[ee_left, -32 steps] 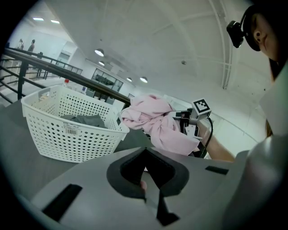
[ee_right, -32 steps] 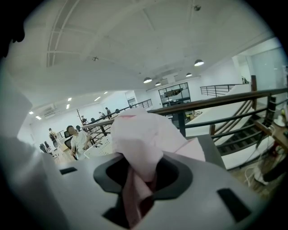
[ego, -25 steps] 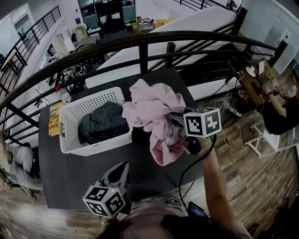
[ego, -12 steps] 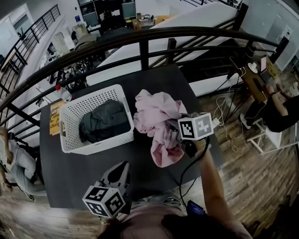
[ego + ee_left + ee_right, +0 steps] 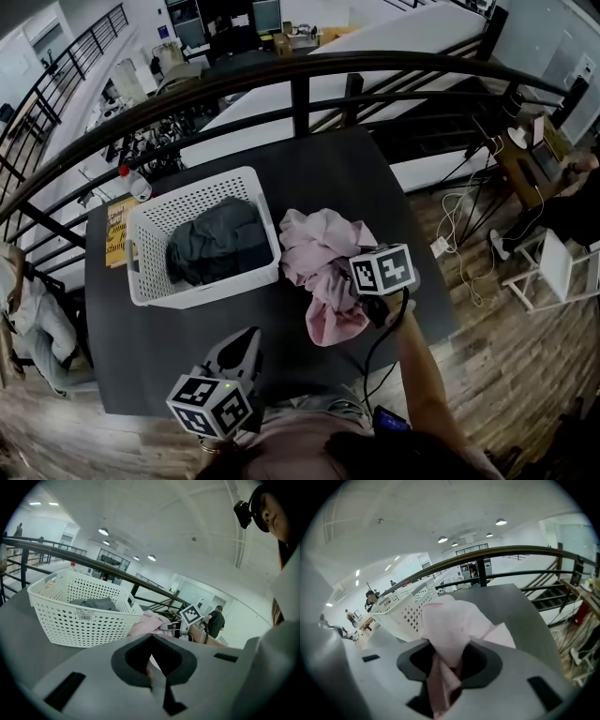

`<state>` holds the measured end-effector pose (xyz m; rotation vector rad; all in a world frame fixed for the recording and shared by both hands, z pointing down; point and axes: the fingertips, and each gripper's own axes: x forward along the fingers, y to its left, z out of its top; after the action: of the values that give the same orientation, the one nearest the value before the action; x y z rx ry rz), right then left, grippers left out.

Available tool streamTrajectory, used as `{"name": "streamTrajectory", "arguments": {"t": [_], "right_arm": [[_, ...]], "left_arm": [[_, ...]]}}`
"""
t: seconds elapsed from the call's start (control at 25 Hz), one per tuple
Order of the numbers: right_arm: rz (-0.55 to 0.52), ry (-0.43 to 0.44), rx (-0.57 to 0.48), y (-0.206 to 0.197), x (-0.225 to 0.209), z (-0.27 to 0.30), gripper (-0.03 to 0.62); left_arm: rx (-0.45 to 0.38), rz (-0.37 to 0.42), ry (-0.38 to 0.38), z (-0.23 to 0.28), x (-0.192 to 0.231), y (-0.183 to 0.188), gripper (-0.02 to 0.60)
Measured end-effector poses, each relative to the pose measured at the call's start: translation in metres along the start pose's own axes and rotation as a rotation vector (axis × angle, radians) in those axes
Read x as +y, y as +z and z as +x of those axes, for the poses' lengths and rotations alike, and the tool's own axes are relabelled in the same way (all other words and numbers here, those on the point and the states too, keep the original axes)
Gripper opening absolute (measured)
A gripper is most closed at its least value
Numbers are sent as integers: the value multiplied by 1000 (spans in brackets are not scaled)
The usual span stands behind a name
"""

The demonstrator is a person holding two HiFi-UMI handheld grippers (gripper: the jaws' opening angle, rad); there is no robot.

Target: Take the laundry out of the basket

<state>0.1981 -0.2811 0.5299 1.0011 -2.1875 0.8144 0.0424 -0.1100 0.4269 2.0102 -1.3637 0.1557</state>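
Note:
A white perforated basket (image 5: 150, 281) stands on the black table (image 5: 169, 337) with a dark grey garment (image 5: 220, 242) lying inside. To the right of the basket a pink garment (image 5: 319, 267) is bunched on the tabletop. My right gripper (image 5: 361, 292) is shut on it, with pink cloth (image 5: 450, 625) squeezed between the jaws of that gripper (image 5: 443, 679). My left gripper (image 5: 249, 336) hovers near the table's front edge, shut and holding nothing. From that gripper (image 5: 154, 679) I see the basket (image 5: 75, 616) and the pink garment (image 5: 147, 623) beyond.
A dark railing (image 5: 300, 84) runs along the table's far side. A yellow book (image 5: 117, 234) and a red-capped bottle (image 5: 134, 183) sit left of the basket. Off the table's right edge are a wooden floor with cables (image 5: 459, 234) and a seated person (image 5: 572, 202).
My right gripper has come down with the pink garment, which hung beside the basket's right rim and now lies piled on the table. The left gripper has stayed put.

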Motion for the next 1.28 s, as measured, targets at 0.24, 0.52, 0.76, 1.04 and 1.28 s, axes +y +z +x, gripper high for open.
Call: {"name": "streamTrajectory", "arguments": {"t": [0.24,0.52,0.76,1.04,1.28], "right_arm": [[27,18,26,-20,4,14,168],[67,2,-14,-30,0,20,187],[43,-49,-31,-31,1,18,213],[70,-87,-61,-32,3,10,236],[83,-116,-118,-33,8,-4,242]], "left_arm": [[20,2,-10,-1,6,-1,-3],[32,8,-18,-6,16,-1,-3],[17,8,-17,-18,26,5,-3],[-3,0,-15,-32,39,7,-3],[-14,-2,-35,-38,43,9,-3]]}}
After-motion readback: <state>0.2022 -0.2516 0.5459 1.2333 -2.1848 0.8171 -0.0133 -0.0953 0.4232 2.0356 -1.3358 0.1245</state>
